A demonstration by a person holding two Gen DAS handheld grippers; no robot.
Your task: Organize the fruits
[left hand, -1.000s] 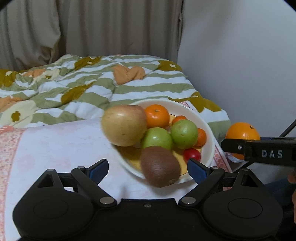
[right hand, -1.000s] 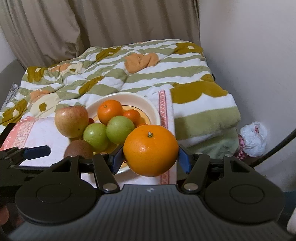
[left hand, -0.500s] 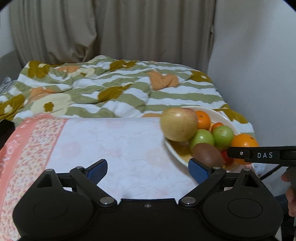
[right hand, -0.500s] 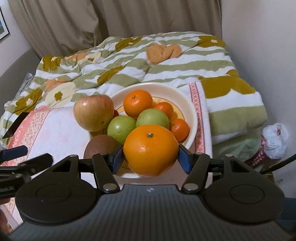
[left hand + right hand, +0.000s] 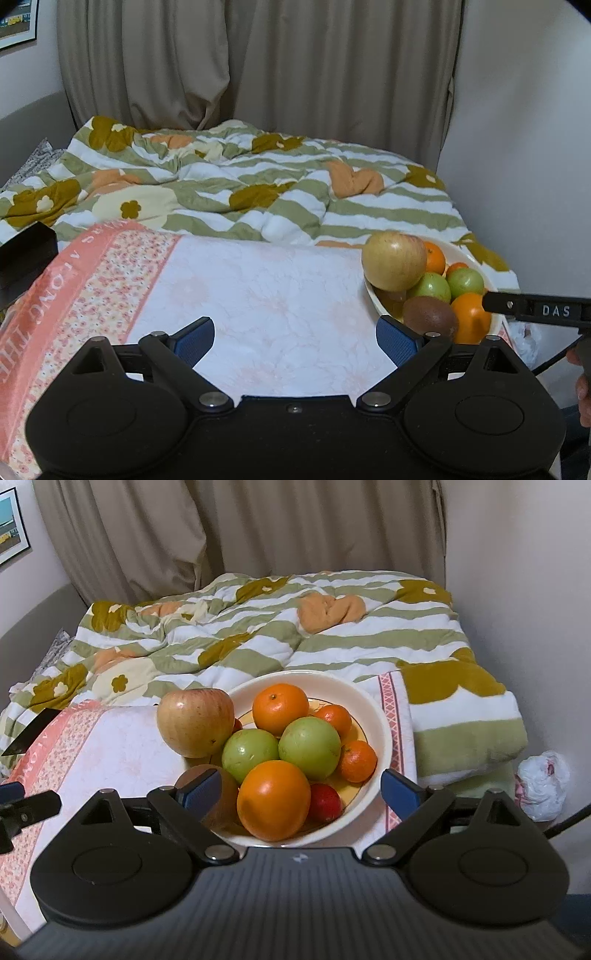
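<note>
Task looks ~done: big orange [image 5: 273,799] sits in bowl [image 5: 382,734] w/ the rest, no loose fruit seen on cloth [image 5: 258,295]. Right gripper [image 5: 299,788] jaws opening, pads off the orange, nothing held. Left gripper [image 5: 295,341] spread wide, empty. Bowl glossy, ceramic-looking; apple [image 5: 195,725] waxy, kiwi [image 5: 430,315] fuzzy; fruits all roundish.

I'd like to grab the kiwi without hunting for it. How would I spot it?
Look for the cream bowl on the pink towel on the bed. At its near left edge, below the big apple, sits the kiwi, the only brown, fuzzy fruit.
</note>
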